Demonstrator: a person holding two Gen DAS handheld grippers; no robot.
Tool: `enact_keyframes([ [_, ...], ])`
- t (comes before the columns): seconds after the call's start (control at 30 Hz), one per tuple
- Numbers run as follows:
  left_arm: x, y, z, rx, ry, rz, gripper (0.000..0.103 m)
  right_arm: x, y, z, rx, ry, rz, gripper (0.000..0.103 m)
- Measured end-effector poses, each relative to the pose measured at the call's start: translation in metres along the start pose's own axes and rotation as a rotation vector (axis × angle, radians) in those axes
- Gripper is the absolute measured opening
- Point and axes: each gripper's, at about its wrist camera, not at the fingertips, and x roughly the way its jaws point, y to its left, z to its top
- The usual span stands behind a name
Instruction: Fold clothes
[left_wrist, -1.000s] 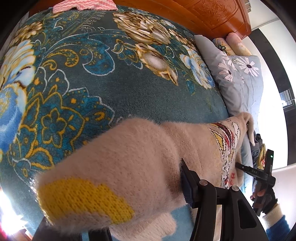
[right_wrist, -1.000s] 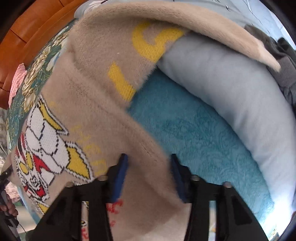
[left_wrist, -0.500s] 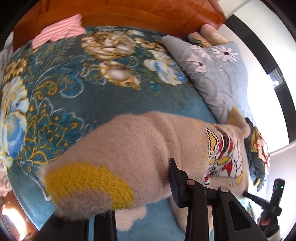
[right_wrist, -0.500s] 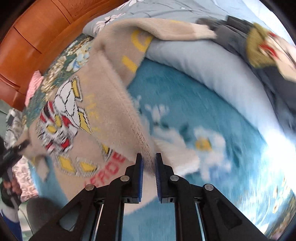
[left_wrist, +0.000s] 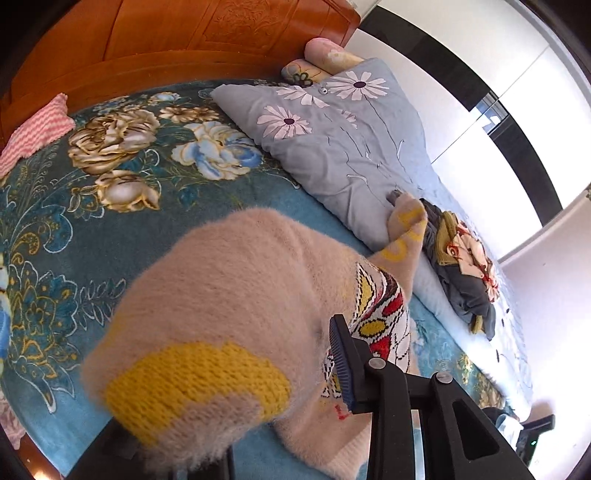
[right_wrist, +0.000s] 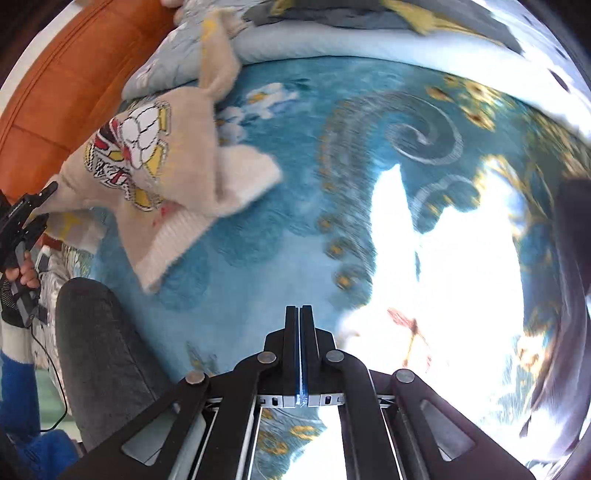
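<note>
A fluffy beige sweater (left_wrist: 236, 295) with yellow patches and a red-and-white cartoon print fills the front of the left wrist view. My left gripper (left_wrist: 229, 391) is shut on a thick bunch of it and holds that end up; only the right finger (left_wrist: 343, 369) shows, the other is under the fabric. In the right wrist view the sweater (right_wrist: 173, 166) lies crumpled on the teal blanket (right_wrist: 295, 184) at upper left, and the left gripper (right_wrist: 48, 190) grips its left edge. My right gripper (right_wrist: 300, 314) is shut with nothing in it, well back from the sweater.
A grey daisy-print quilt (left_wrist: 343, 147) and a pile of dark clothes (left_wrist: 461, 266) lie along the bed's right side. An orange wooden headboard (left_wrist: 184, 40) and a pink cloth (left_wrist: 33, 133) are at the far end. A person's grey-clad knee (right_wrist: 99, 350) sits near the bed edge.
The right gripper closed on the sweater's hem, then came off it and drew back shut; the hem now lies on the blanket. The left gripper kept its hold and tilted upward.
</note>
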Motion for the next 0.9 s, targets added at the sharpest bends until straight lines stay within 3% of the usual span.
enact_keyframes([
  [0.27, -0.010, -0.006, -0.024, 0.039, 0.020, -0.003, 0.035, -0.020, -0.022, 0.004, 0.109, -0.144, 0.106, 0.001],
  [0.4, -0.009, -0.009, -0.035, 0.059, 0.042, 0.005, 0.035, 0.004, -0.018, 0.057, 0.225, -0.216, 0.248, 0.001],
  [0.43, -0.009, -0.009, -0.038, 0.059, 0.047, 0.003, 0.035, 0.015, -0.015, 0.071, 0.263, -0.227, 0.282, 0.007],
  [0.53, -0.008, -0.004, -0.043, 0.047, 0.058, -0.002, 0.035, 0.053, -0.007, 0.114, 0.367, -0.238, 0.351, 0.053],
  [0.6, -0.007, 0.001, -0.044, 0.031, 0.063, -0.004, 0.035, 0.077, -0.005, 0.137, 0.414, -0.218, 0.379, 0.055],
  [0.77, -0.005, 0.020, -0.039, -0.037, 0.060, -0.027, 0.035, 0.120, -0.003, 0.177, 0.506, -0.224, 0.327, 0.057],
  [0.9, 0.000, 0.029, -0.034, -0.063, 0.061, -0.035, 0.035, 0.150, -0.001, 0.202, 0.559, -0.217, 0.361, 0.060],
])
